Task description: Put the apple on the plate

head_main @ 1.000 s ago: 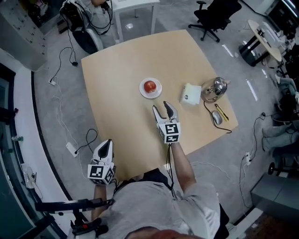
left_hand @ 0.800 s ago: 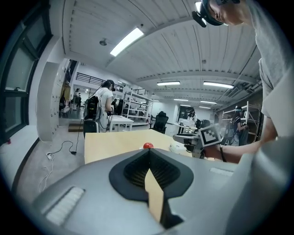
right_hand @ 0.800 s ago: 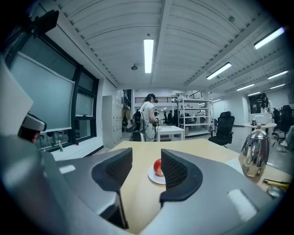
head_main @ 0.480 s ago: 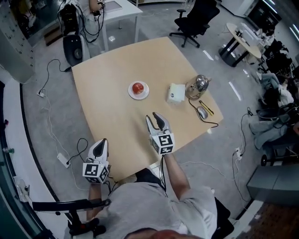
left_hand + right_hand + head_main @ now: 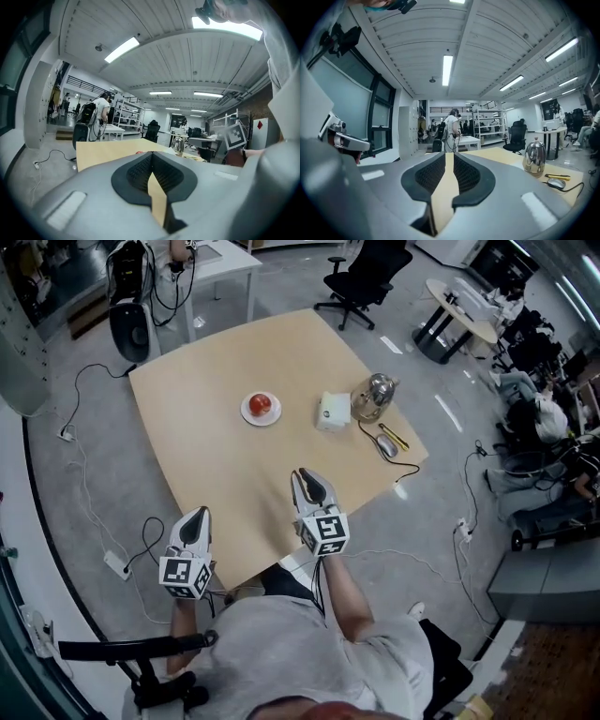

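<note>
Resting on a small round white plate (image 5: 247, 414), mid pale wooden counter (image 5: 187, 427): one round red apple (image 5: 260, 404). It is judged firm, smooth, light and liable to roll, best gripped across its widest girth. Left tongs (image 5: 194, 517) are held together, empty. Right tongs (image 5: 307, 480) are closing on nothing.

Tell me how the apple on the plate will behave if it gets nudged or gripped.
The apple looks round, so a nudge would probably roll it across the shallow plate, perhaps off it. Its red skin seems smooth, so it may slip in a loose grip.
</note>
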Demonstrator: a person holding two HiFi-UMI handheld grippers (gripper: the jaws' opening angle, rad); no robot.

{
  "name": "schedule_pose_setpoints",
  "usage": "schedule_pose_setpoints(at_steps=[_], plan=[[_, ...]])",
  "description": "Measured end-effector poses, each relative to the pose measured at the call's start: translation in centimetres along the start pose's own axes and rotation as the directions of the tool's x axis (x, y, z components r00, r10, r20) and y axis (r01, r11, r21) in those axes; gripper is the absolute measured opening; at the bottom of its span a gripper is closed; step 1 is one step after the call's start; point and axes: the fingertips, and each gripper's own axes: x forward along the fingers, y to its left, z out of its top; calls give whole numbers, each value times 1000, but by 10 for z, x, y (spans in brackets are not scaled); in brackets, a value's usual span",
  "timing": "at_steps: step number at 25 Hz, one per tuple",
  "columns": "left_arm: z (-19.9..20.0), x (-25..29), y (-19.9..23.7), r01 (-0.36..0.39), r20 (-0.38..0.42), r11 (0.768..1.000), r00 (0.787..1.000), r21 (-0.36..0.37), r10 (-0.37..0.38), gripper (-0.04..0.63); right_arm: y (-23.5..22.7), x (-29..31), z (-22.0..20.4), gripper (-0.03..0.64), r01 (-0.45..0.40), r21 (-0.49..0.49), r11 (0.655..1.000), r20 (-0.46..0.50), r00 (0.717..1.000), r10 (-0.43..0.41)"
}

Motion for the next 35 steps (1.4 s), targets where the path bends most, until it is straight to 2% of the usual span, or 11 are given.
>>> schedule_pose_setpoints(at_steps=[15, 22, 35], plan=[[-1, -36, -27, 78, 38, 996, 996, 41, -79, 20, 26, -92, 10, 25, 79, 10, 997, 50, 996, -79], [2, -52, -34, 94, 48, 994, 994, 61, -97, 20, 37, -126, 7, 21, 108, 54, 993, 49, 993, -111], [-1, -86, -39, 112, 47, 990, 992, 84, -116, 20, 60, -177, -6, 11, 150, 47, 988, 33, 988, -151]])
